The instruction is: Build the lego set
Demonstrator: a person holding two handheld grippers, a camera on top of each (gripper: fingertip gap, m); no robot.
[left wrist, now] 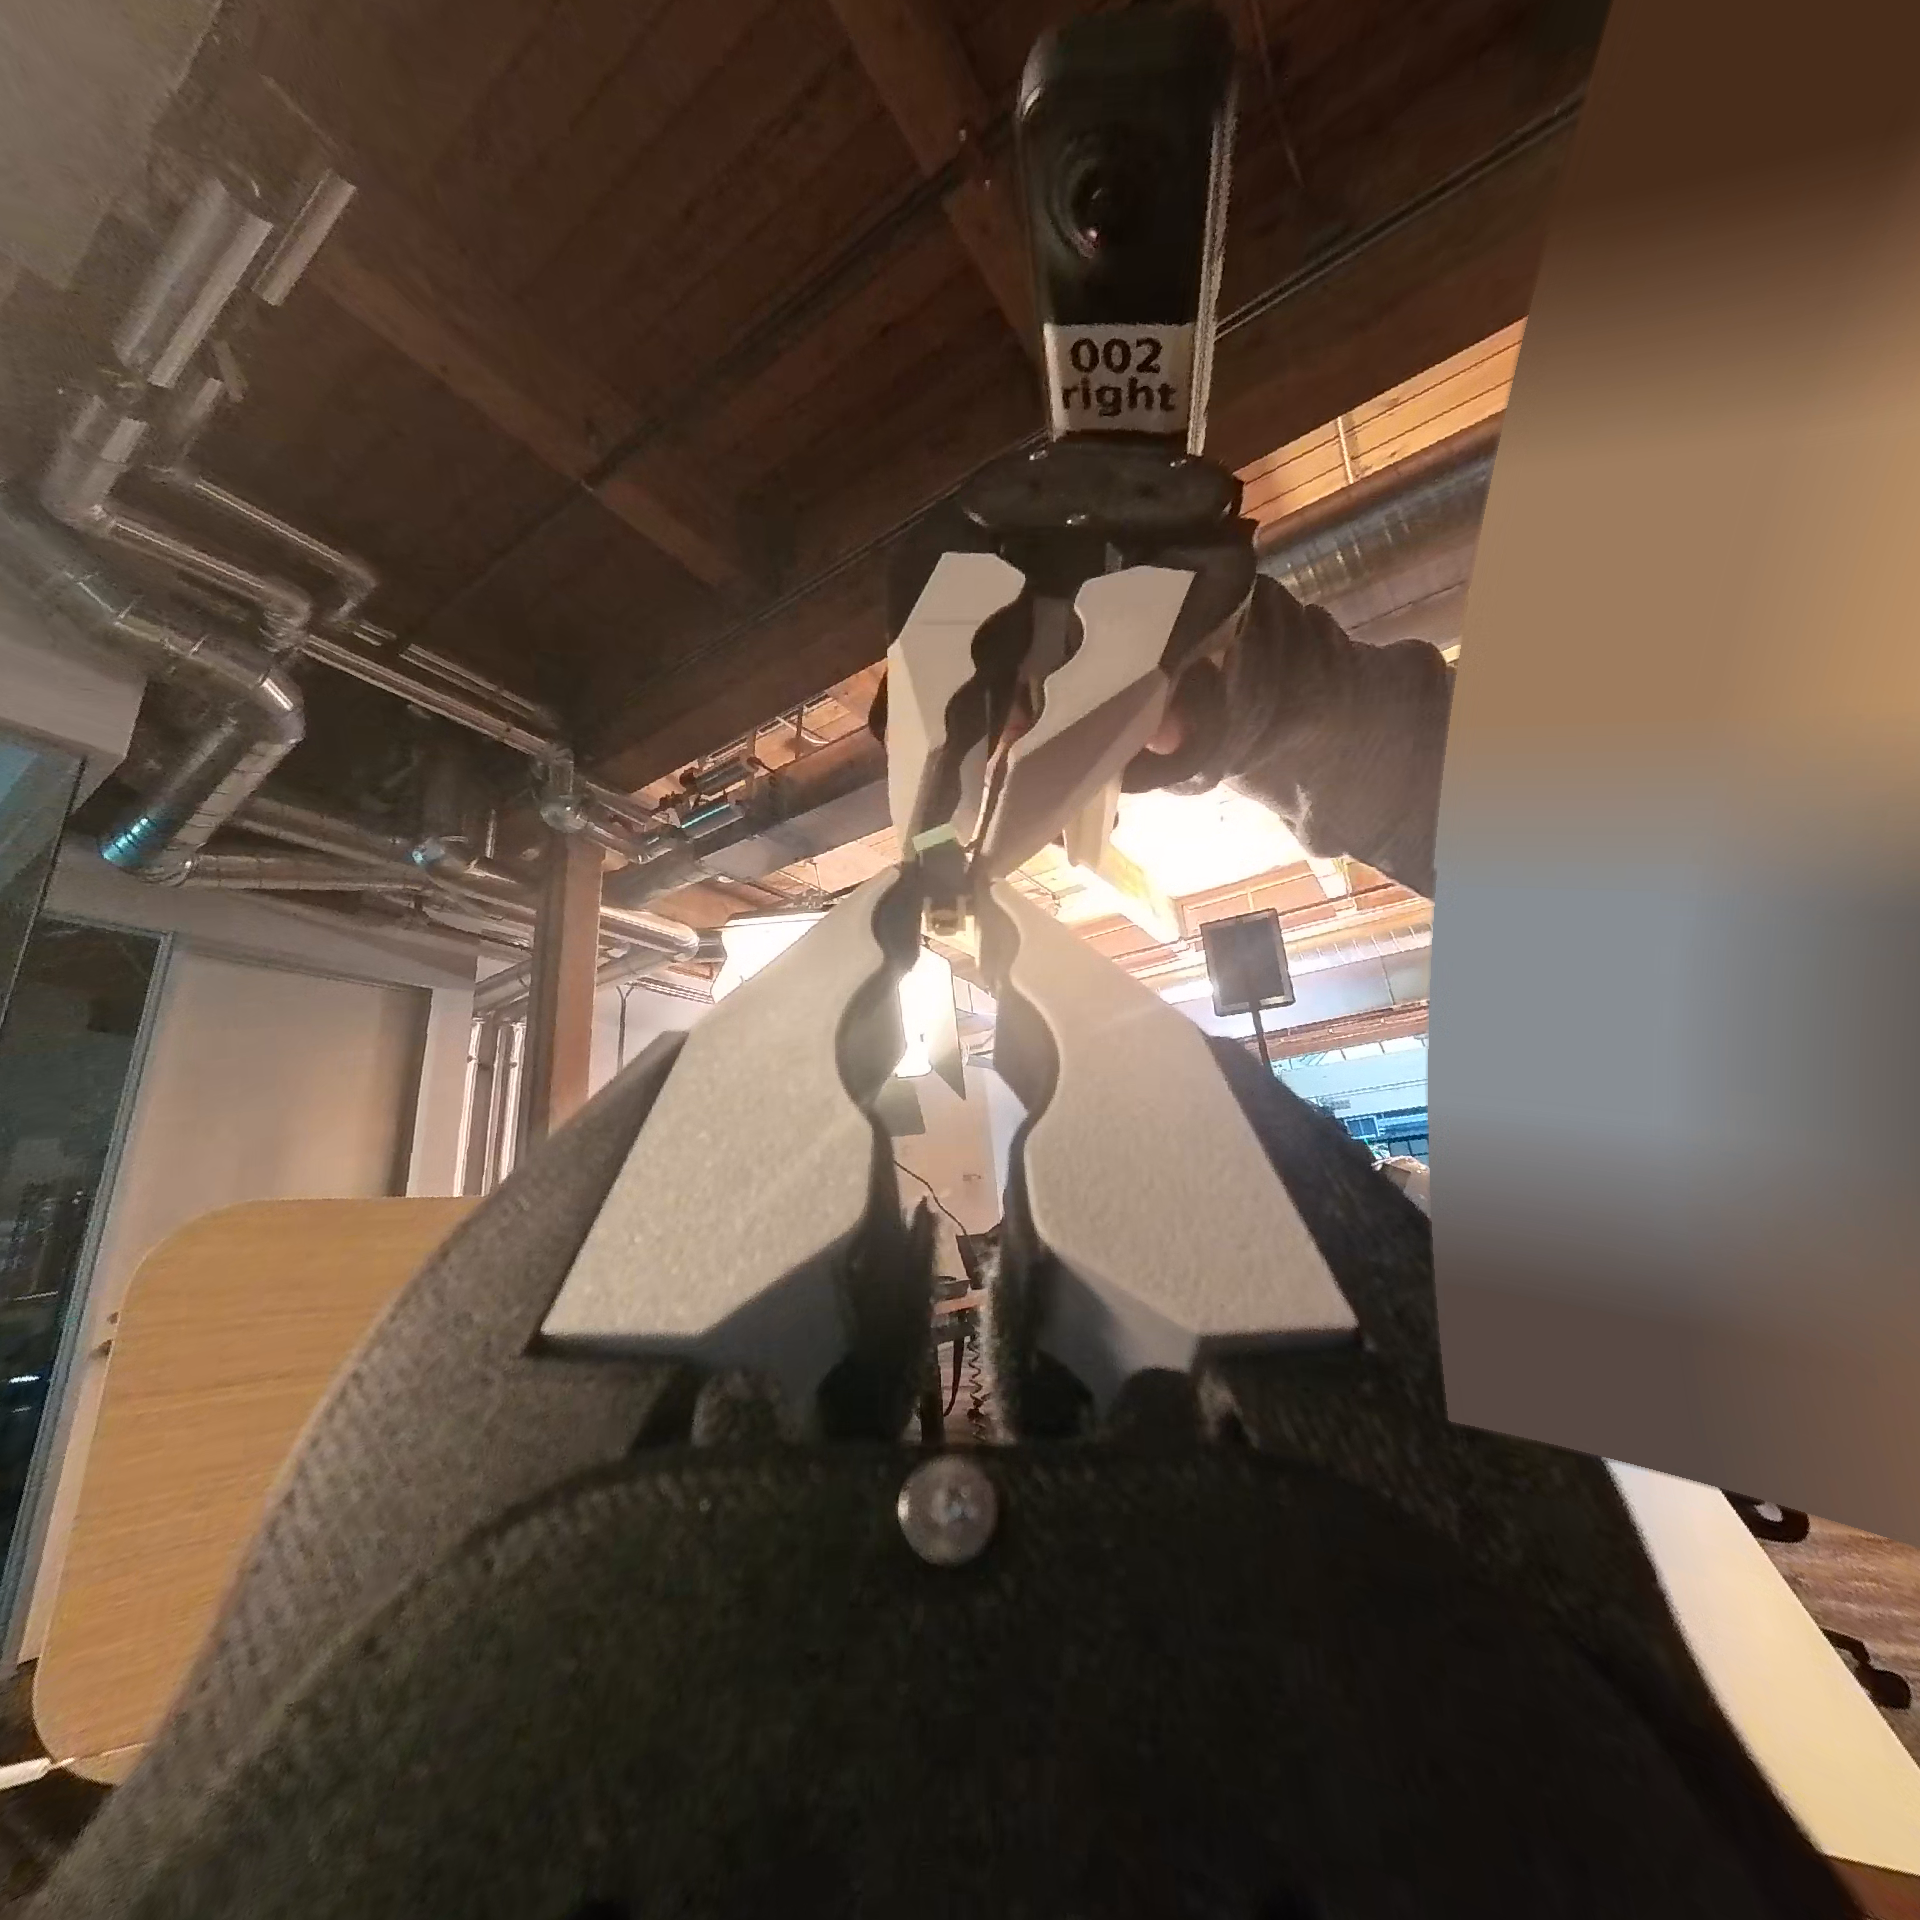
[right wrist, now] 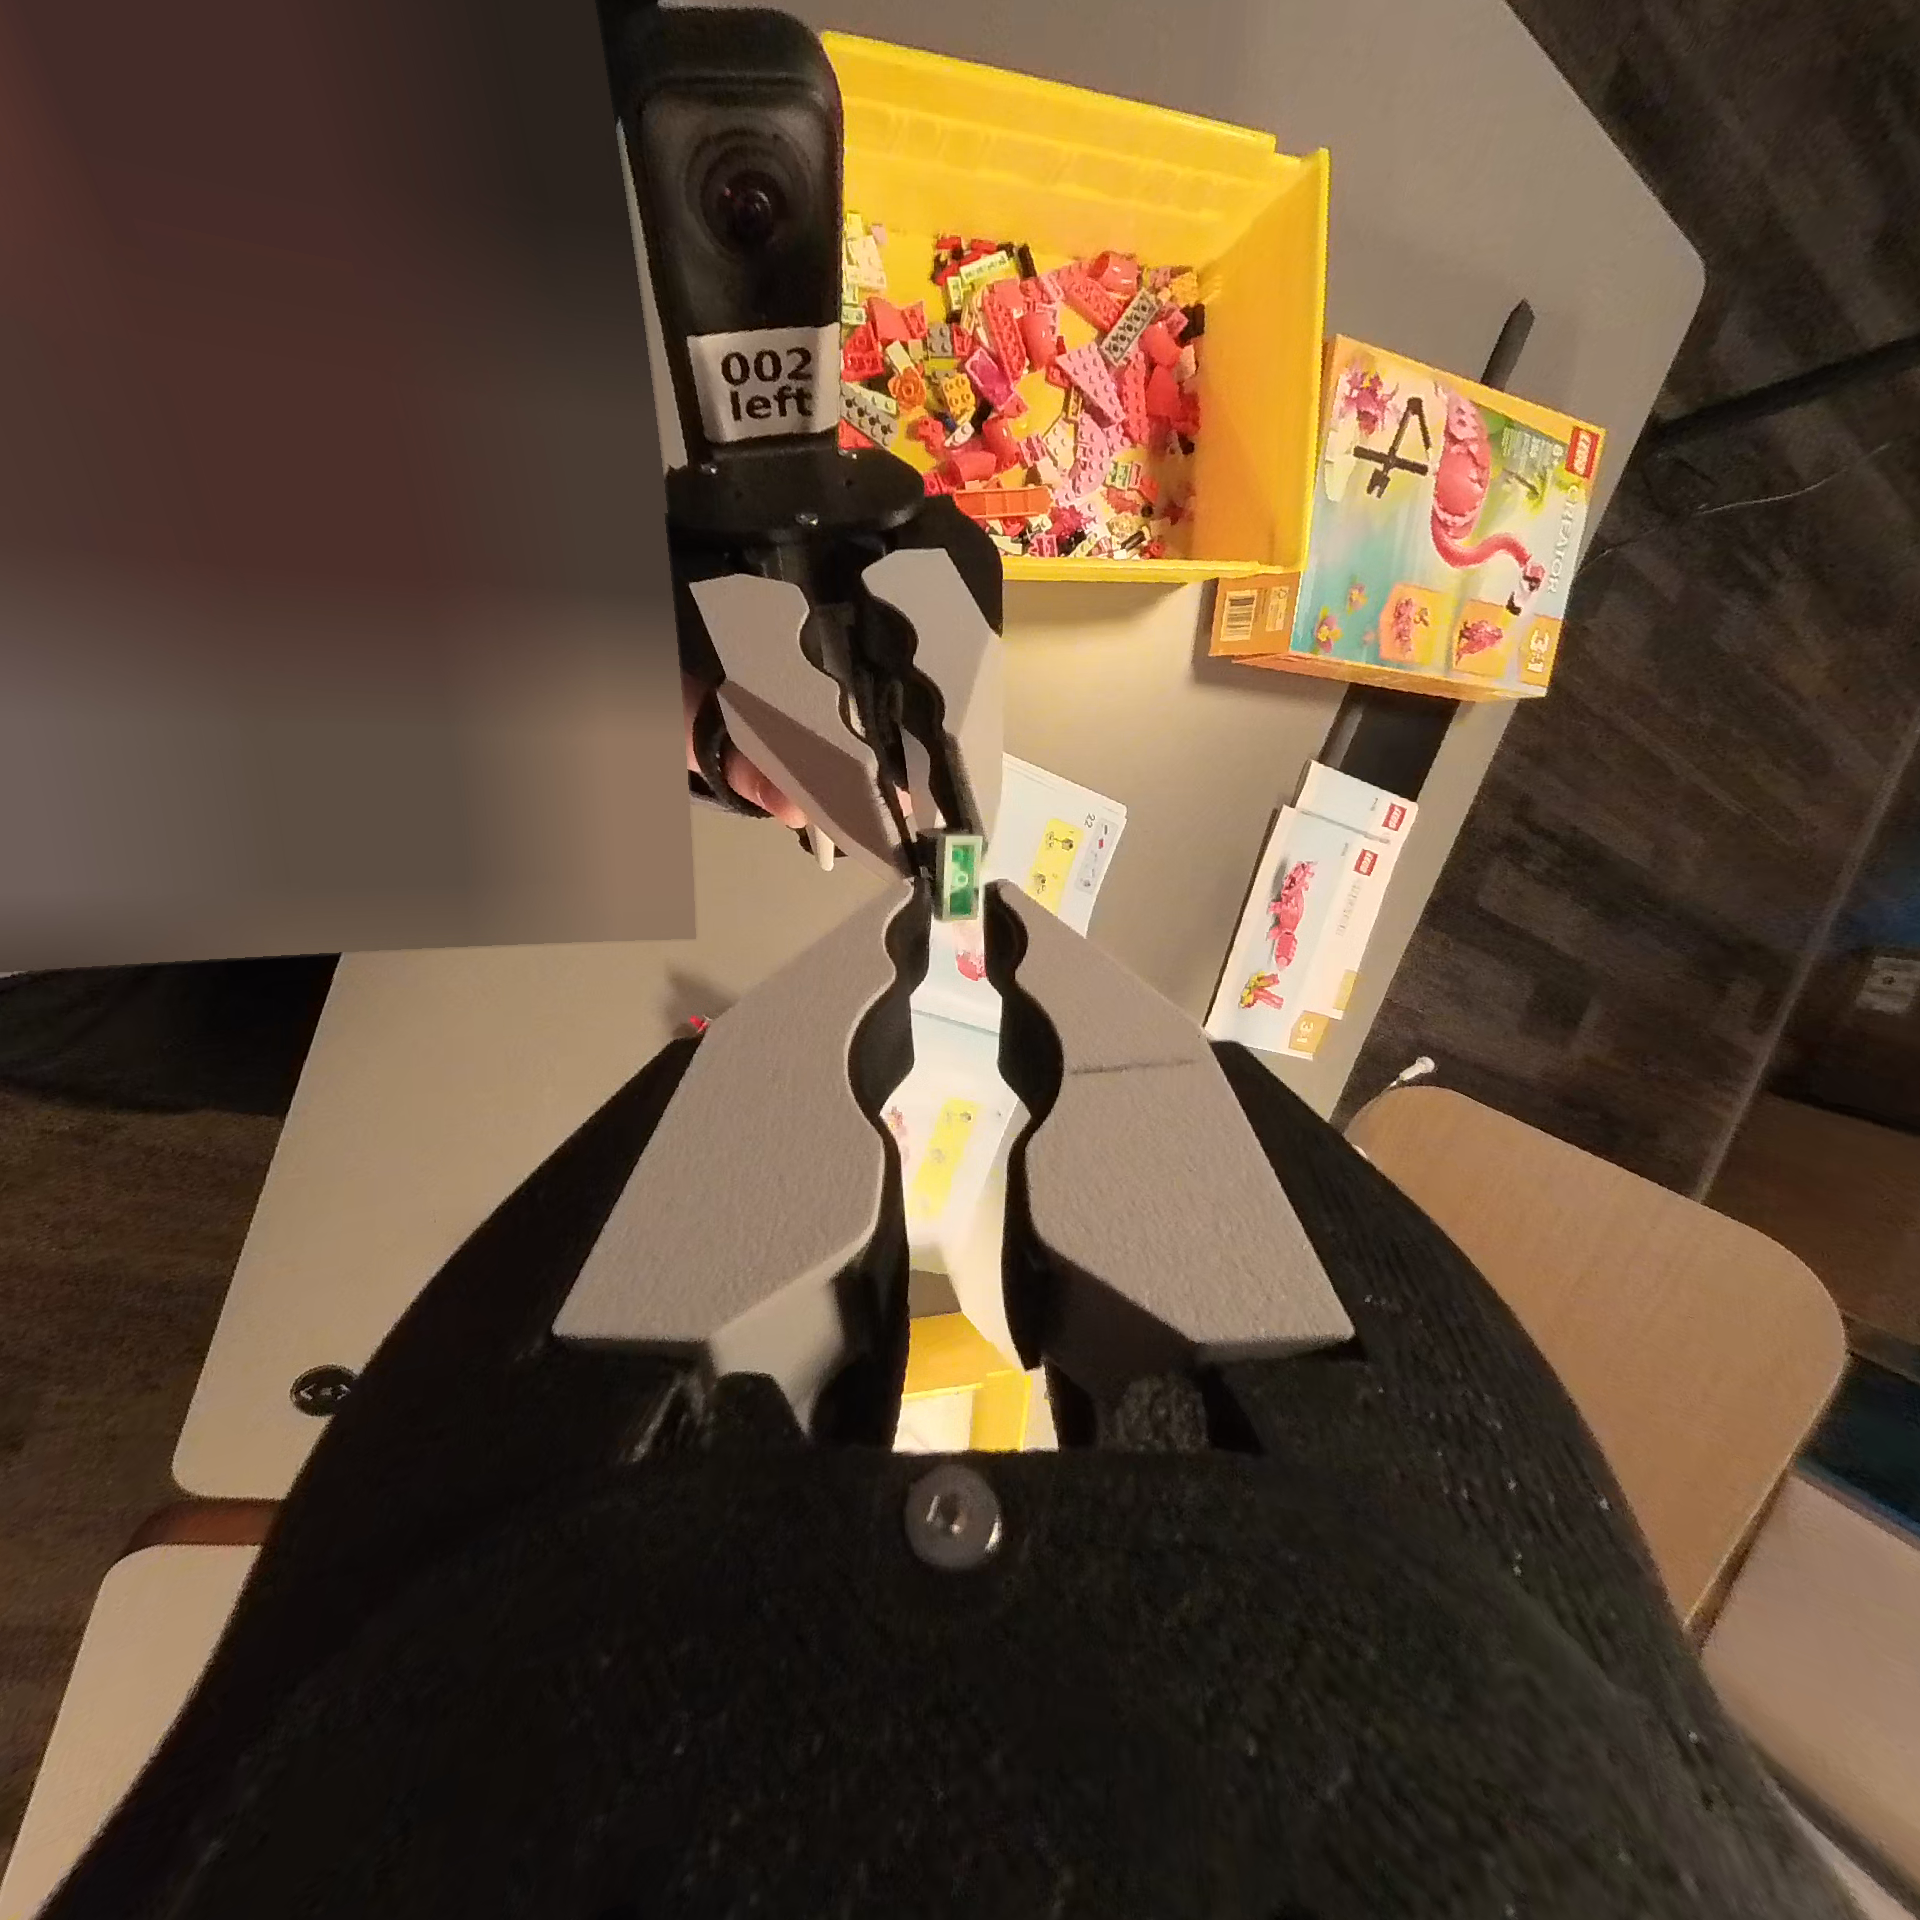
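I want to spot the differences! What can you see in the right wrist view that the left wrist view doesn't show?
Only the right wrist view shows the table from above, with a yellow bin of mostly pink and red bricks, a colourful box and booklets.

Only the left wrist view looks up at a wooden ceiling with silver pipes.

Both show the two tools meeting tip to tip around one small green brick, the left tool and the right tool.
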